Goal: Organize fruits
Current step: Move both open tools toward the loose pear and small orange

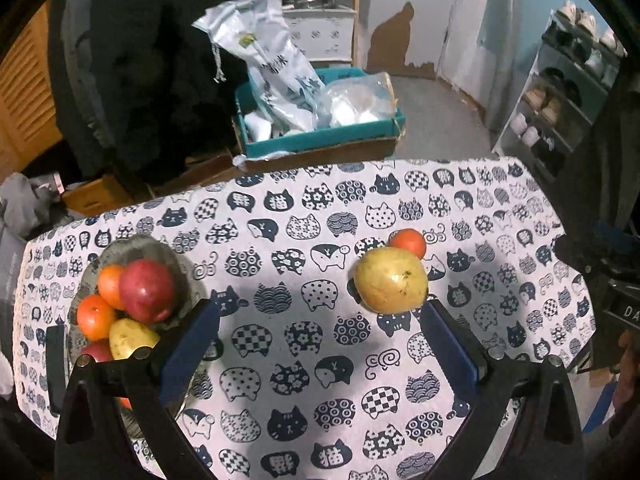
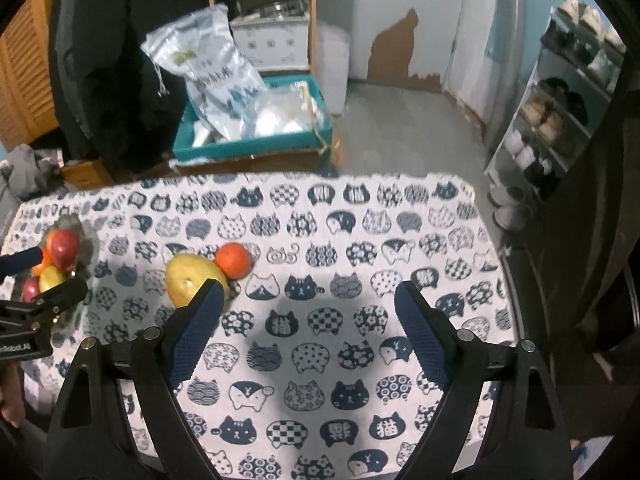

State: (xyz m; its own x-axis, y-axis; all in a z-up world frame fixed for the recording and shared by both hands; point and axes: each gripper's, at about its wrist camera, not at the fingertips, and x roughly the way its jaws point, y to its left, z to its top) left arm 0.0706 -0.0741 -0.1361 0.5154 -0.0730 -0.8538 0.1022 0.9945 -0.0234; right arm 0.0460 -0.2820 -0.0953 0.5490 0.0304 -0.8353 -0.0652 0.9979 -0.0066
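Two fruits lie loose on the bench [image 1: 500, 208], which is covered with a cat-print cloth: a large yellow fruit [image 1: 390, 280] and, touching it on the far side, a small orange fruit [image 1: 408, 242]. The rest are already heaped in a glass bowl [image 1: 160, 248] at the bench's left end: a red apple [image 1: 146, 290], oranges and another yellow fruit. The yellow fruit looks firm, rounded and fairly heavy, with a smooth skin that could slip, so I judge the best hold is across its widest middle, with the pads square to its sides. The small orange fruit should be lighter and a little soft, and may roll when its neighbour is lifted. The left tongs [image 1: 320, 312] stand wide apart and empty, tilted steeply down at the cloth, with the yellow fruit just beyond the right fingertip. The right tongs [image 2: 308, 296] are likewise spread and hold nothing, angled down over bare cloth, their left finger [image 2: 200, 320] crossing in front of the yellow fruit in that view.
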